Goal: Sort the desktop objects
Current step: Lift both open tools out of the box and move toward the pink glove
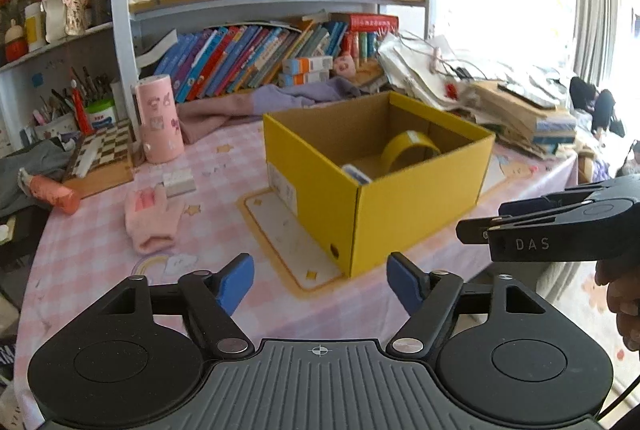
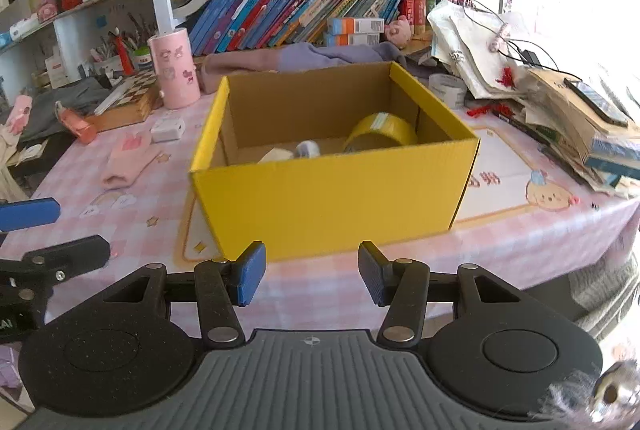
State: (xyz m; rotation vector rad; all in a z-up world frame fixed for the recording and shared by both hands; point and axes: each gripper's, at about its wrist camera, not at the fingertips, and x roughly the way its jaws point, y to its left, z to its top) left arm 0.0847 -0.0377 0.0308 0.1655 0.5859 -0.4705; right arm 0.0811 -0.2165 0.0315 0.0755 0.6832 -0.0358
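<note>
Pink checked tablecloth (image 2: 520, 246) w/ yellow box (image 2: 332, 201) — left tongs (image 1: 320, 280) wide apart, right tongs (image 2: 312, 272) narrower, both empty.

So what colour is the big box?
Yellow outside, brown inside; the box shows best in the right wrist view.

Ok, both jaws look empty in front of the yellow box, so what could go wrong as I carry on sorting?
1. The pink glove lies flat and limp on the checked tablecloth; a pinch by the left gripper might catch the cloth too.
2. The yellow box stands at the table's near edge; a bump could push it.
3. The right gripper is close beside the left; they could collide.
</note>
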